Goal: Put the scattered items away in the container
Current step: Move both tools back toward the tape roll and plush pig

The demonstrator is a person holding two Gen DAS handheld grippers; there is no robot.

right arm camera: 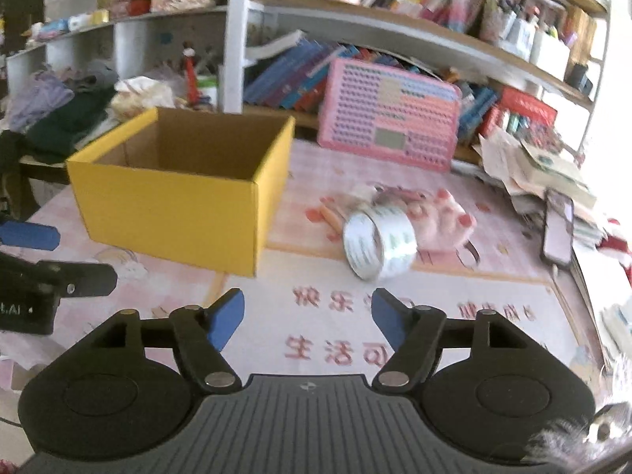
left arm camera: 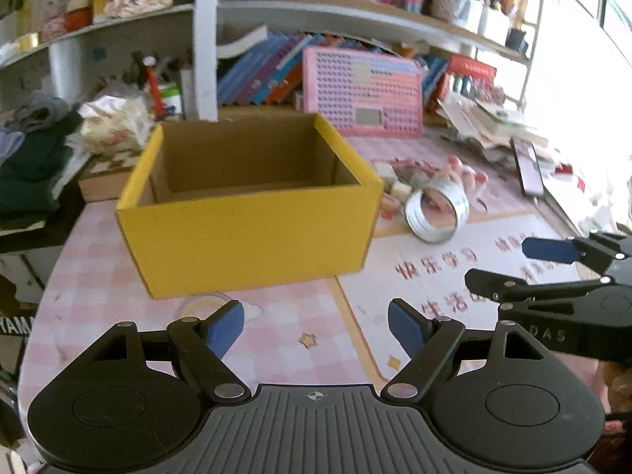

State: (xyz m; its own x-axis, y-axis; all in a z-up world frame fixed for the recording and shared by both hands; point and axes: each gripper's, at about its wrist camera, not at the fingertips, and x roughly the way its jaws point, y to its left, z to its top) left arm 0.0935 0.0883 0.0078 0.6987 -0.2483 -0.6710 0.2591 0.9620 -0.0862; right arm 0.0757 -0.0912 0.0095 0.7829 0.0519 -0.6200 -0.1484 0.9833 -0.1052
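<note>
On the desk covered by a pink checked mat (right arm camera: pixel 316 166), an open yellow cardboard box (right arm camera: pixel 177 205) stands toward the left side, its brown inside apparently bare. To its right lies a small scatter: a roll of clear shiny packing tape (right arm camera: pixel 377 245) tipped on its side, and just behind it, touching or nearly so, a soft pink plush toy with red tips (right arm camera: pixel 446 217) and some smaller pale bits too blurred to name. A dark phone (right arm camera: pixel 559 229) lies near the mat's right edge, against a heap of papers. The right gripper (right arm camera: pixel 308 316) hovers over the near part of the mat with its blue pads spread and nothing between them; the tape roll lies ahead of it and slightly right, its hollow axis running roughly toward the near left. The left gripper (left arm camera: pixel 316 328) has its fingers wide apart and empty, facing the box's near wall. The right hand is judged clearly nearer the tape, so the reach falls to it.
</note>
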